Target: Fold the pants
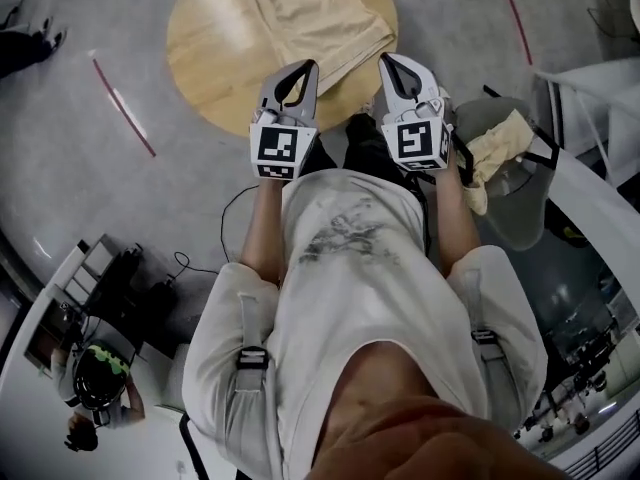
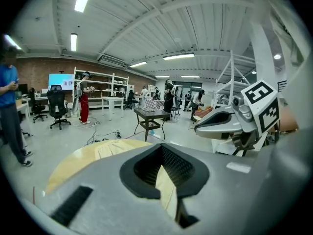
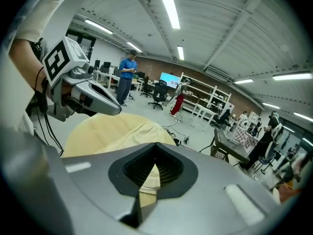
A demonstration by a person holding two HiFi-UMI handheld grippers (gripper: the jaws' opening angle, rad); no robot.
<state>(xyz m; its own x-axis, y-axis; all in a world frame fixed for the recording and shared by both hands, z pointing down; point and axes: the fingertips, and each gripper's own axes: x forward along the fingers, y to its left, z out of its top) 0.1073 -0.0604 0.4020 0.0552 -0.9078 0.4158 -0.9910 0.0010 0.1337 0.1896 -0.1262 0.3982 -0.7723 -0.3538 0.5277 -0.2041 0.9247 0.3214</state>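
**Fig.** Both grippers closed & empty, just short of the pants on the round table.

Left gripper (image 1: 300, 73) and right gripper (image 1: 395, 71): jaws tip to tip, nothing betw. them, side by side at the table's (image 1: 205, 58) near rim. Probable risks: if the jaws aren't opened before contact, they'd shove or bunch the cloth instead of pinching it; a one-sided tug could drag it off the rim. Pants (image 1: 310, 13): tan, soft, creased, lying on the table's right half, one corner reaching the near edge betw. the grippers.
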